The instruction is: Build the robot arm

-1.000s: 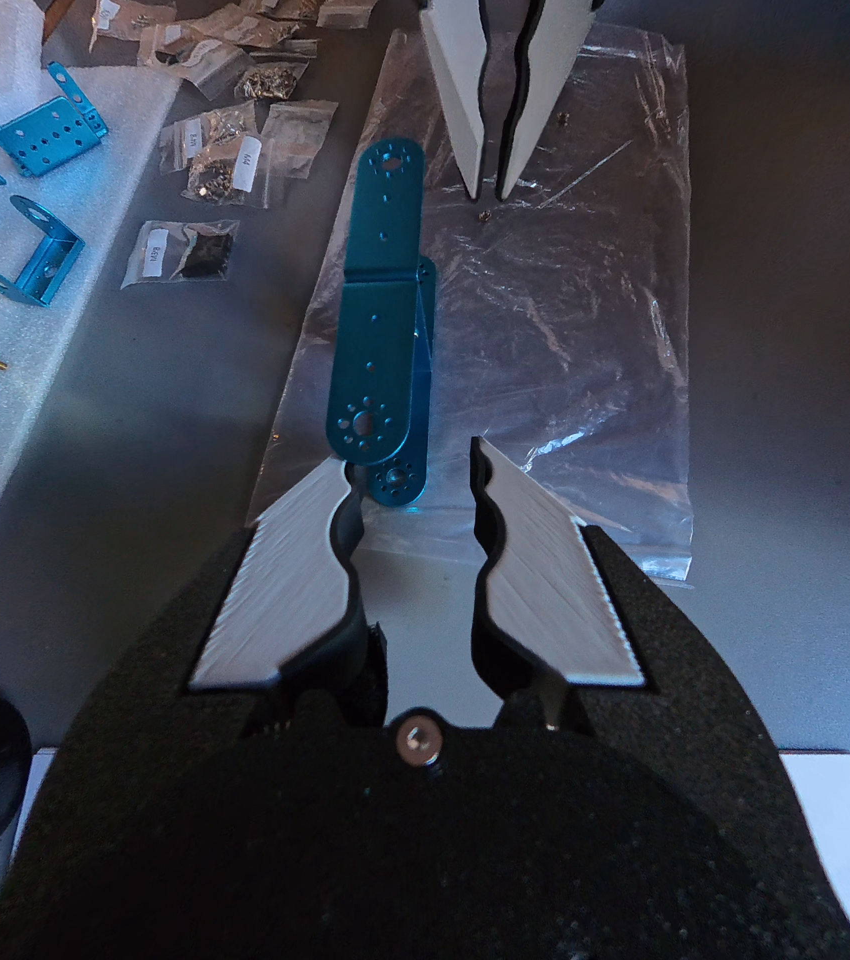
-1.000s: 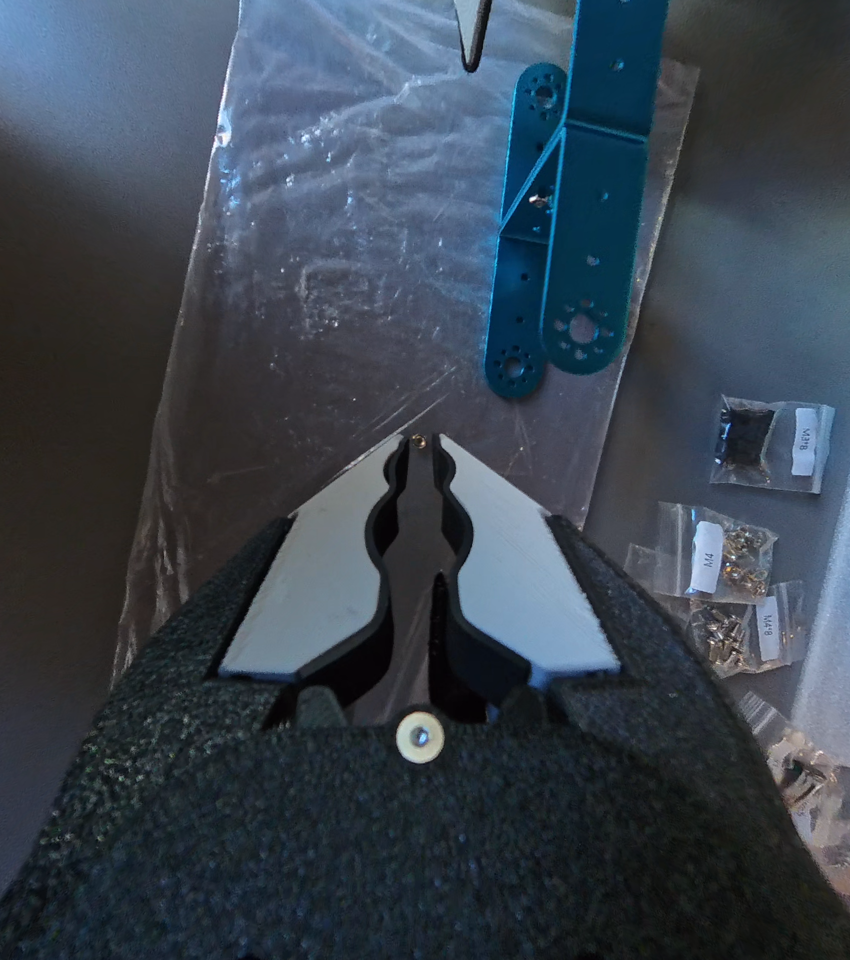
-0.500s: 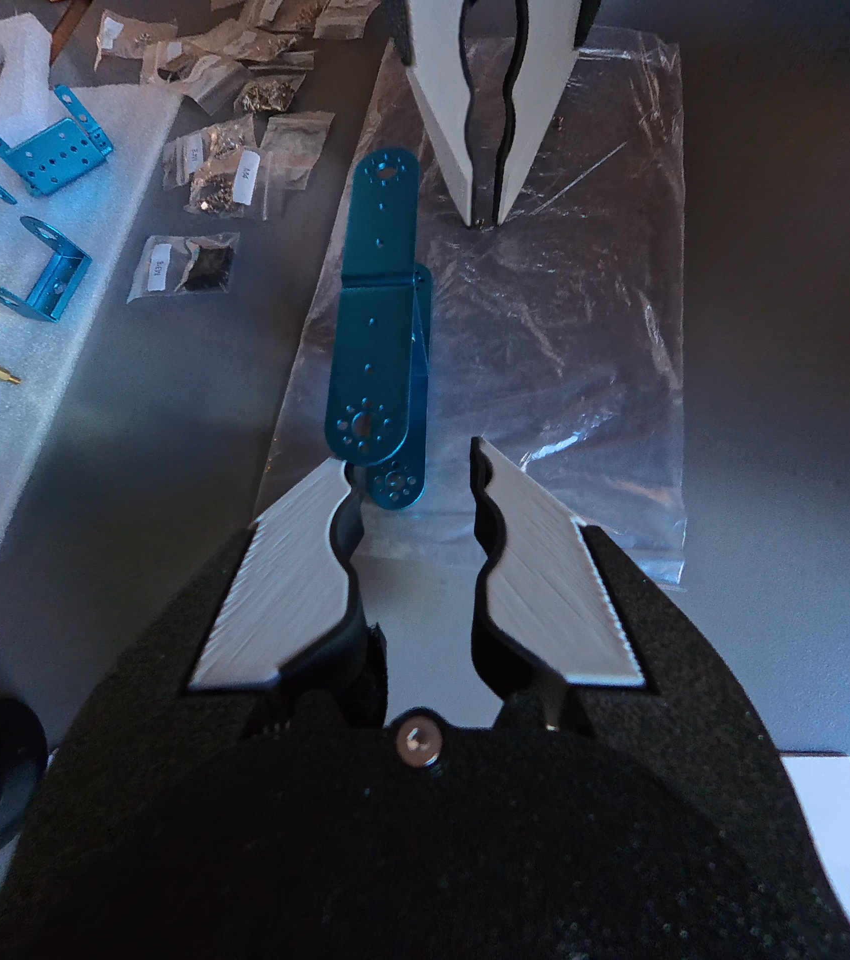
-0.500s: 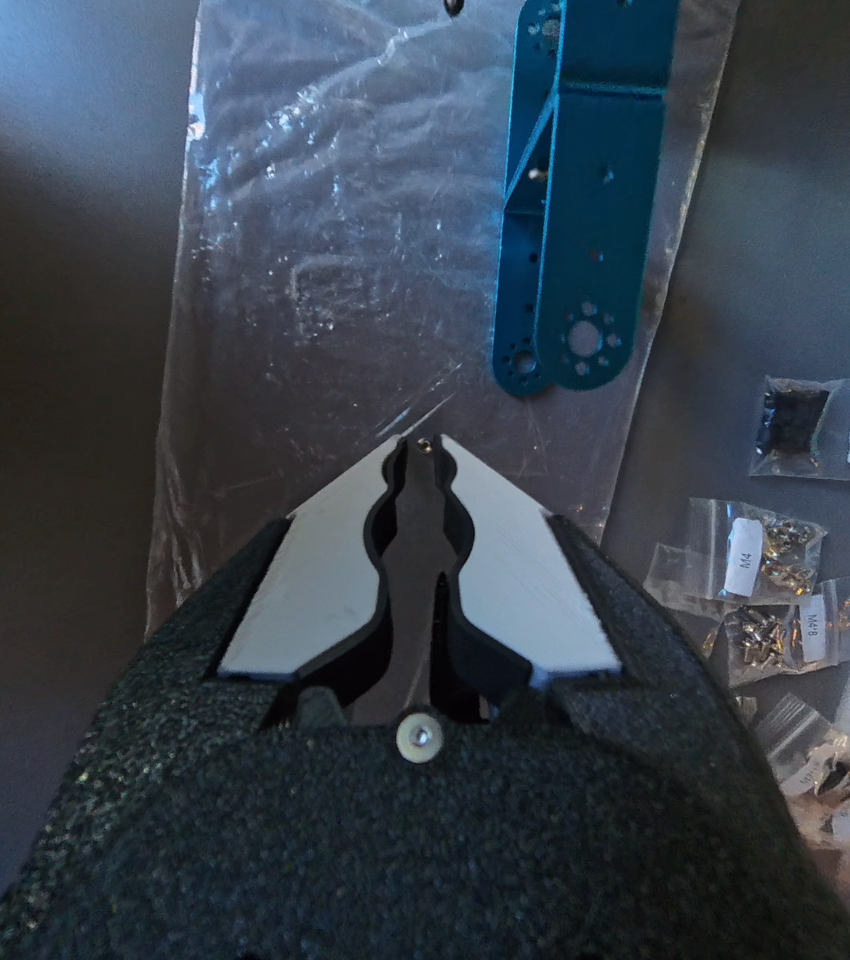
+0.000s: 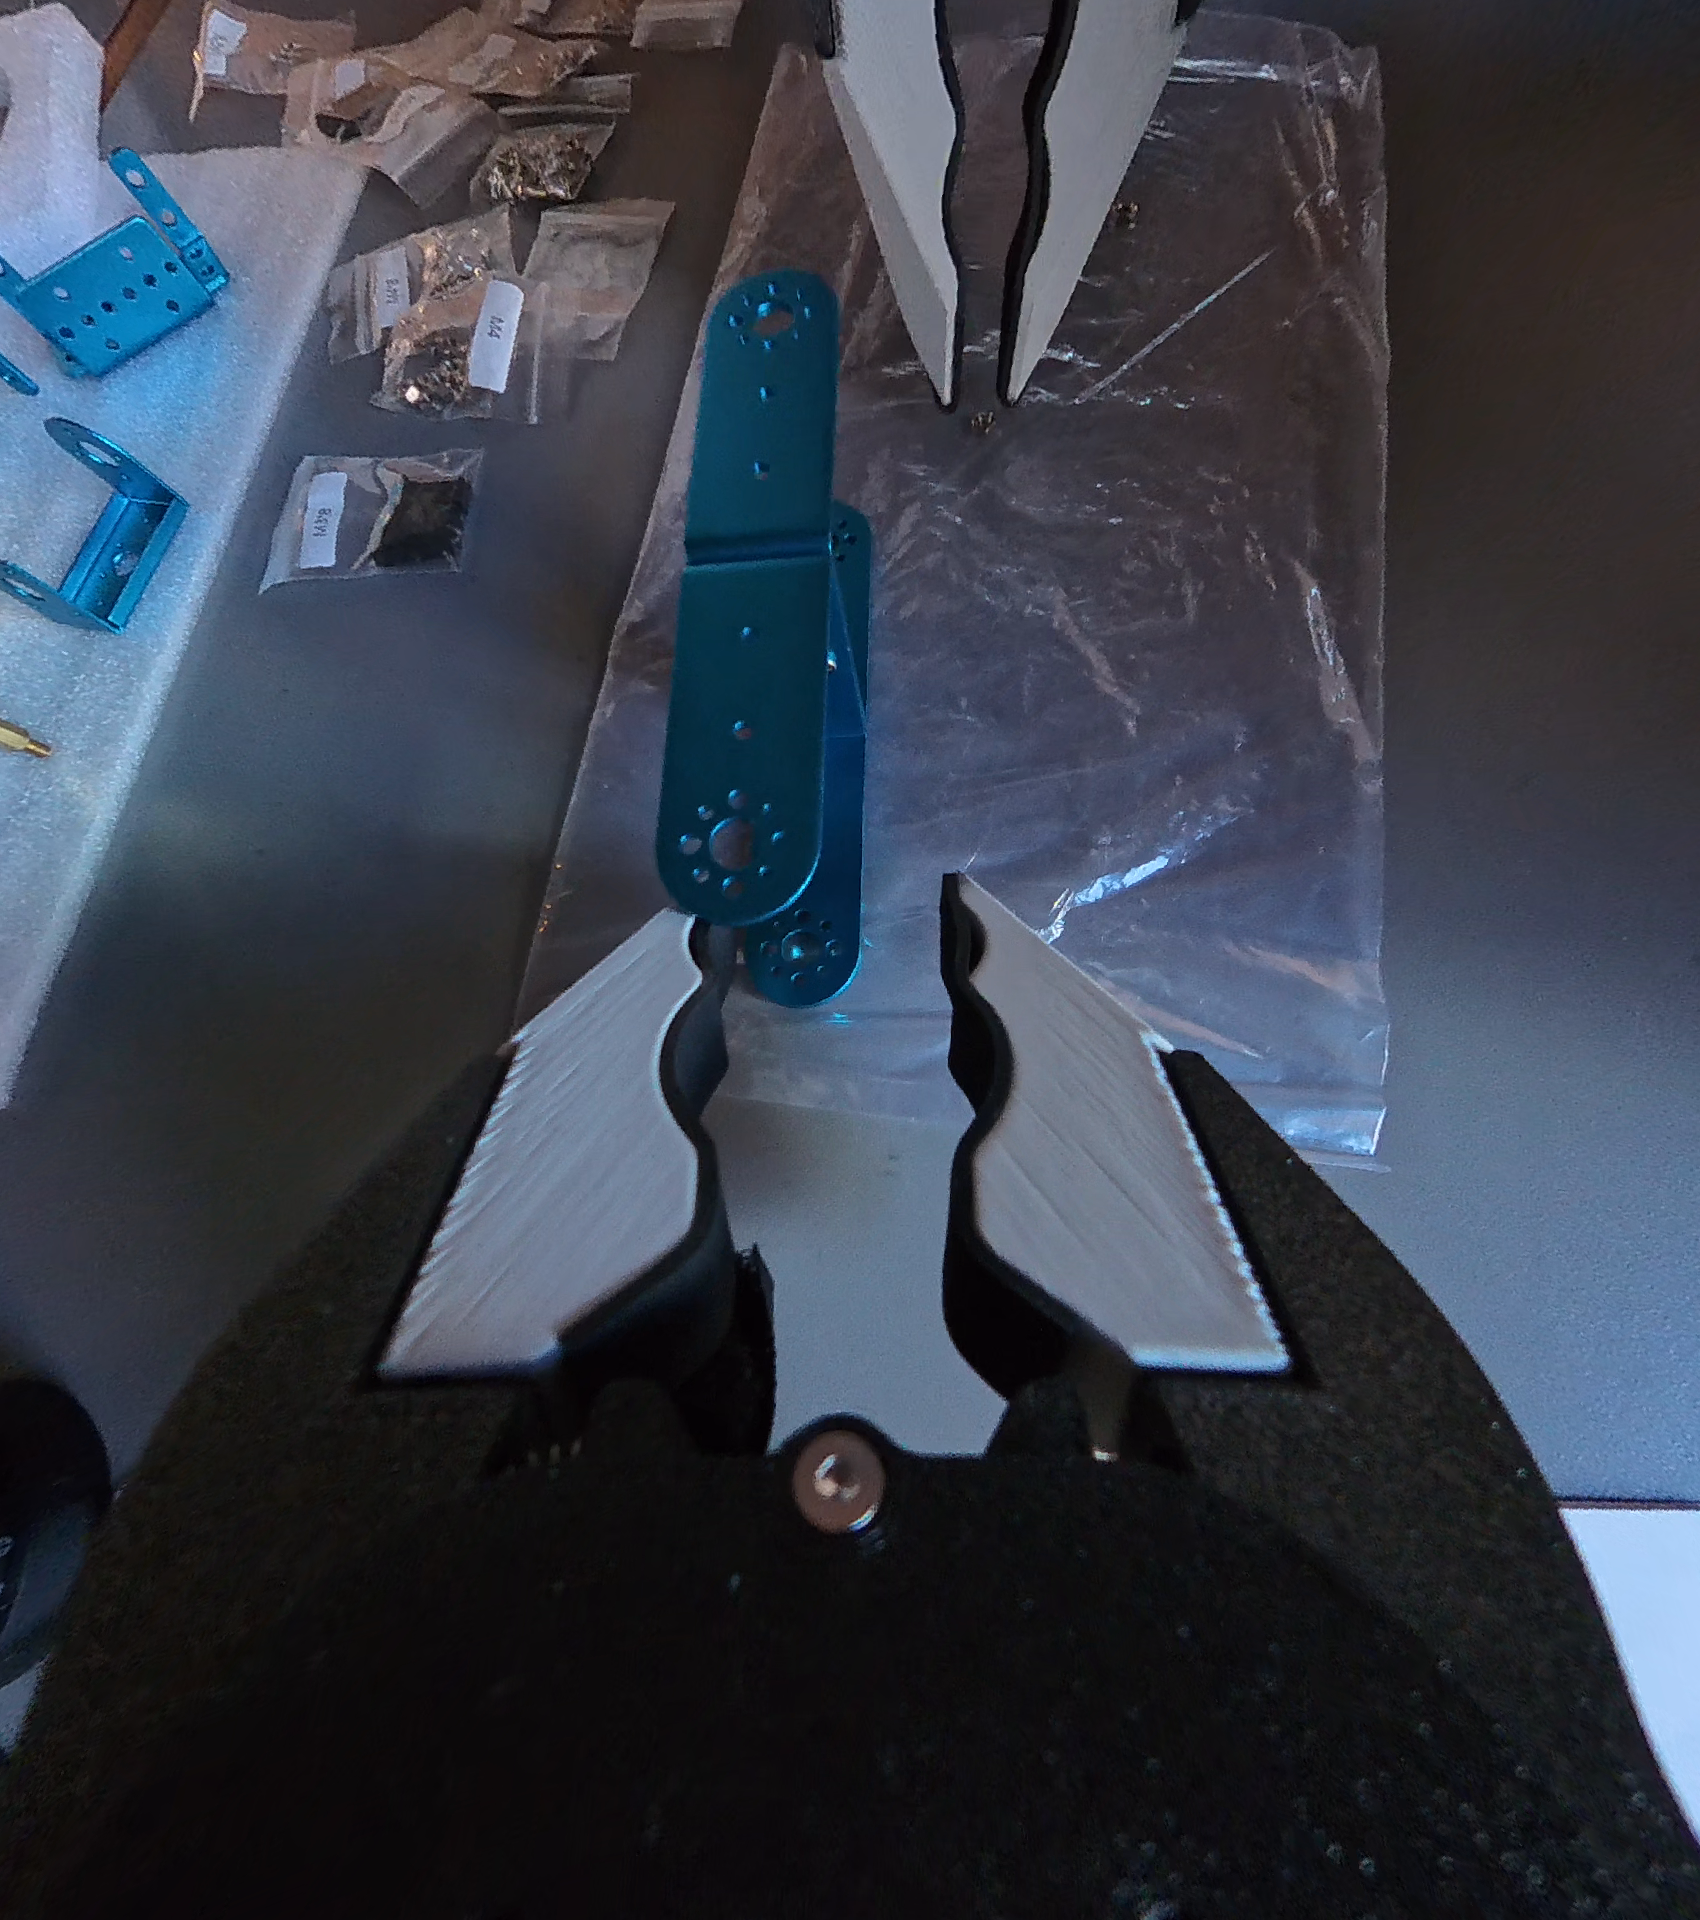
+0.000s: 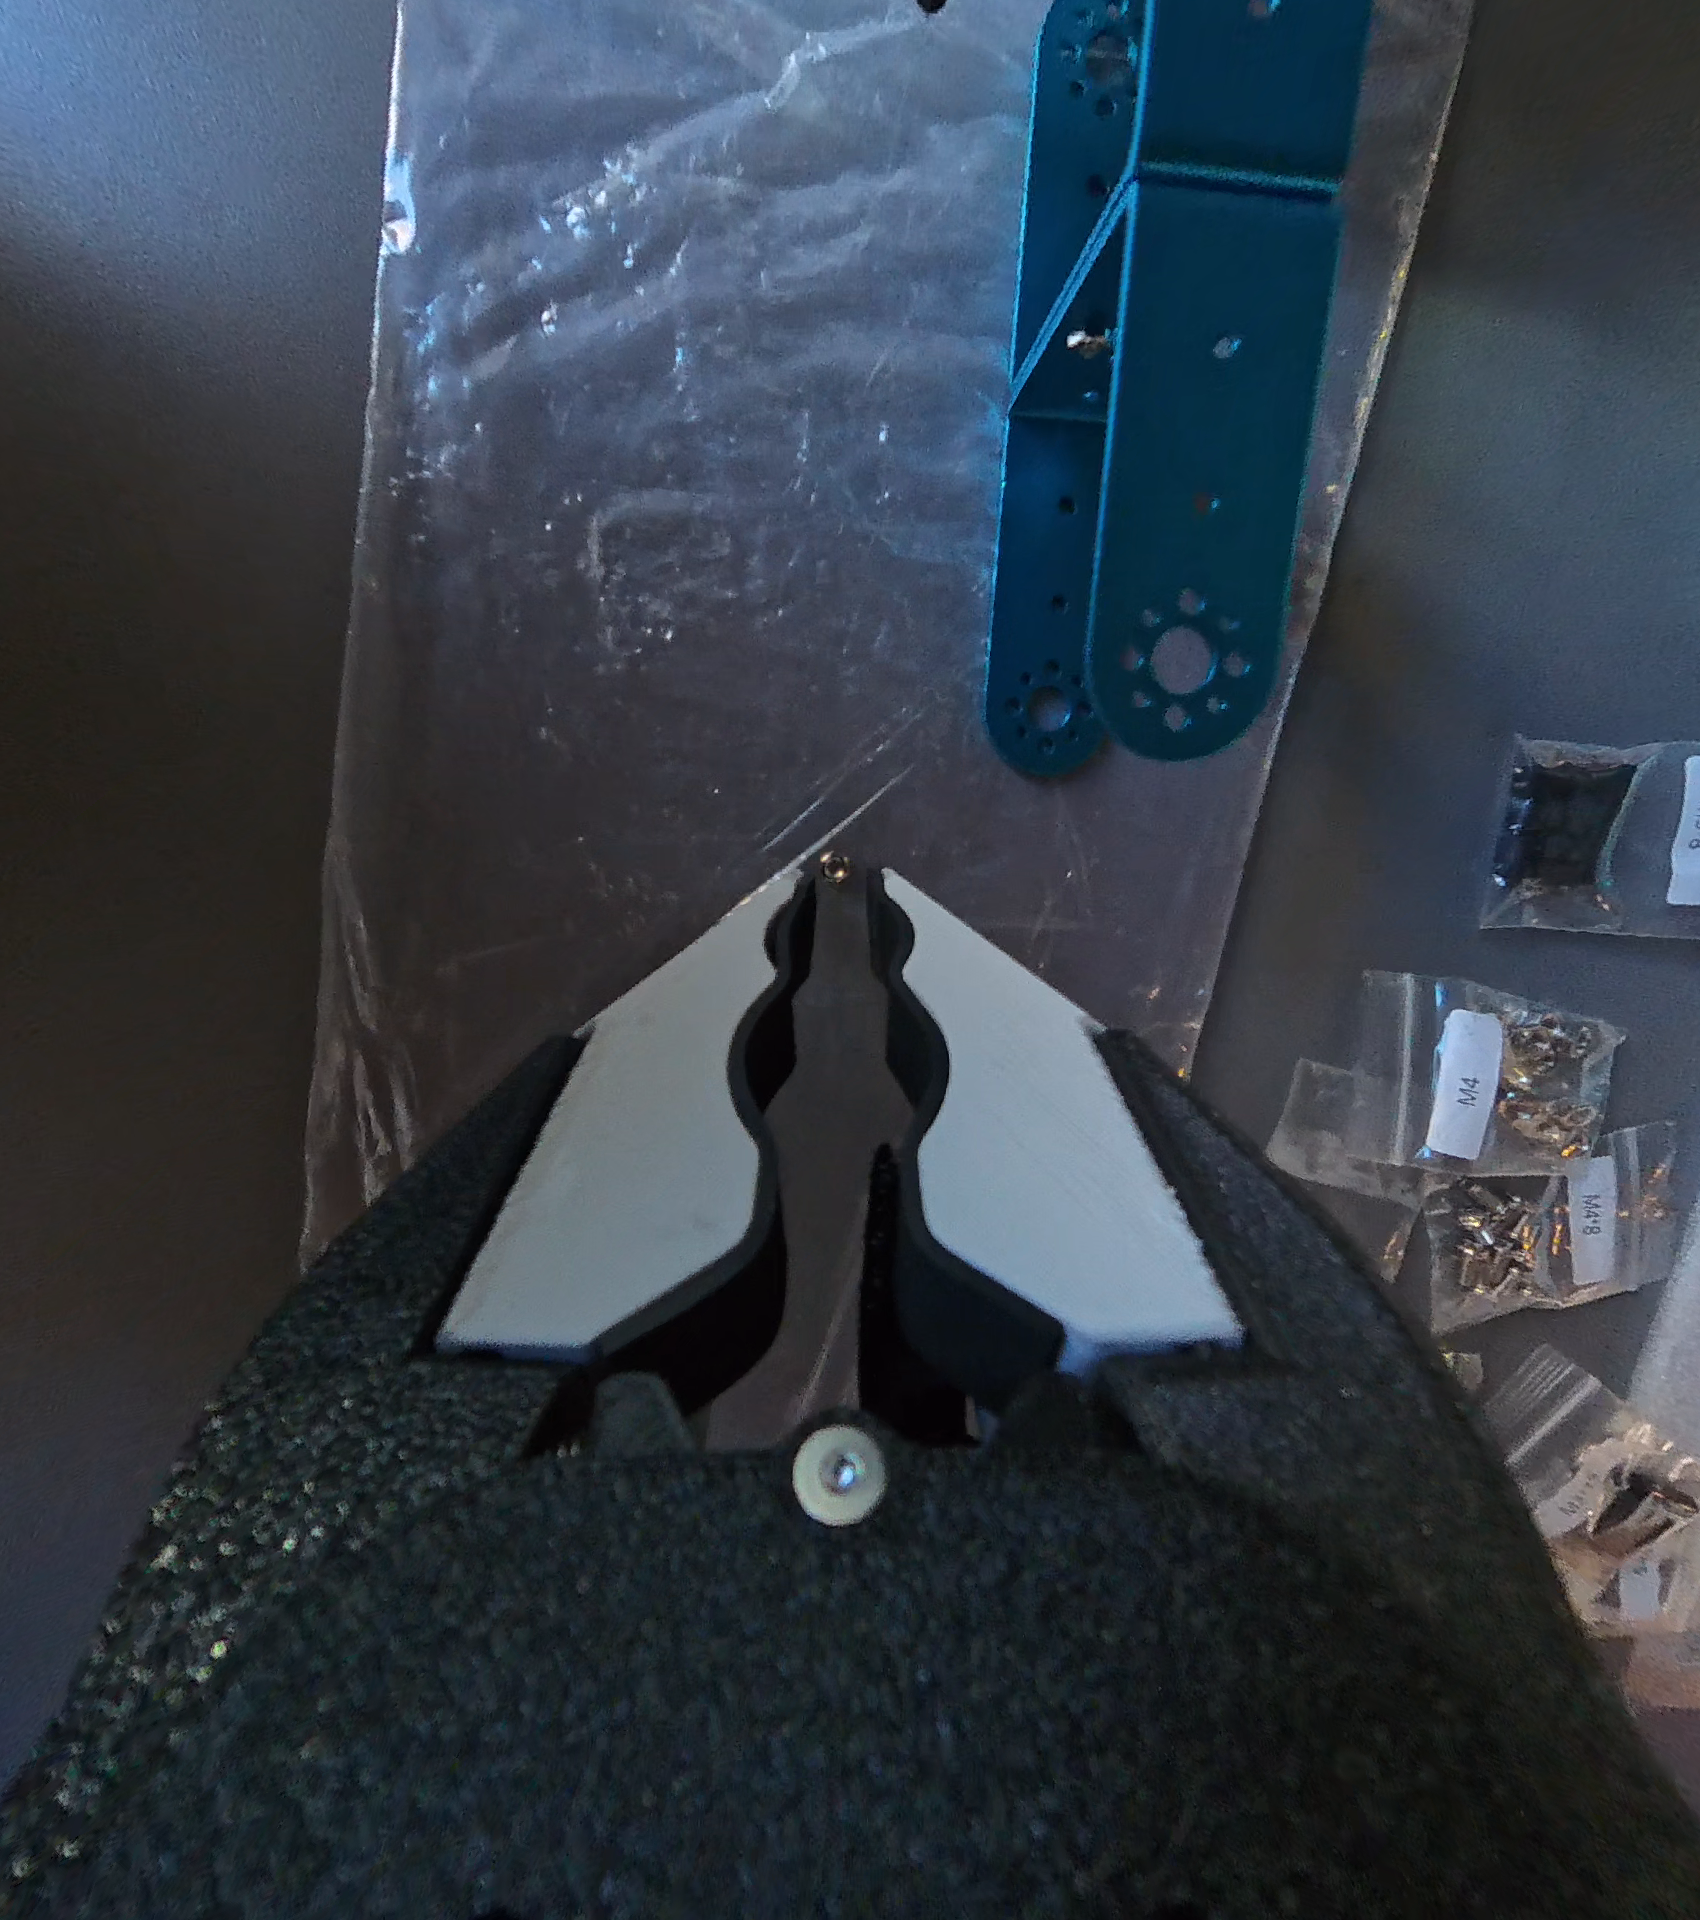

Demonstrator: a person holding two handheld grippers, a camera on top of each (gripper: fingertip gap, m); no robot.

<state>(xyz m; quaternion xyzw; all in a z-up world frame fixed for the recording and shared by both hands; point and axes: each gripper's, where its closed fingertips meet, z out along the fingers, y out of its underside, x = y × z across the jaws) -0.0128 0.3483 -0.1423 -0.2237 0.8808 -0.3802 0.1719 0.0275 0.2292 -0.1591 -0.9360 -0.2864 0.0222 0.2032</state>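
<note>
The right tool point(image 6: 841, 883) has edged forward over the plastic bag point(image 6: 669, 468), nearly closed at a small screw point(image 6: 835, 865); whether it grips is unclear. The left tool point(image 5: 815, 894) gapes beside the blue bracket point(image 5: 763, 707); only its view shows the foam sheet point(image 5: 233, 343).

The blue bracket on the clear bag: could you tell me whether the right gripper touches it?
Apart. The right wrist view shows bare clear bag between the right gripper and the blue bracket's rounded ends.

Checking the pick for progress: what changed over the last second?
Right gripper dipped toward the screw, then rose back; its tips stay nearly closed just over it, grip unclear. Left gripper stays open by the bracket; bracket and bag unmoved.
</note>
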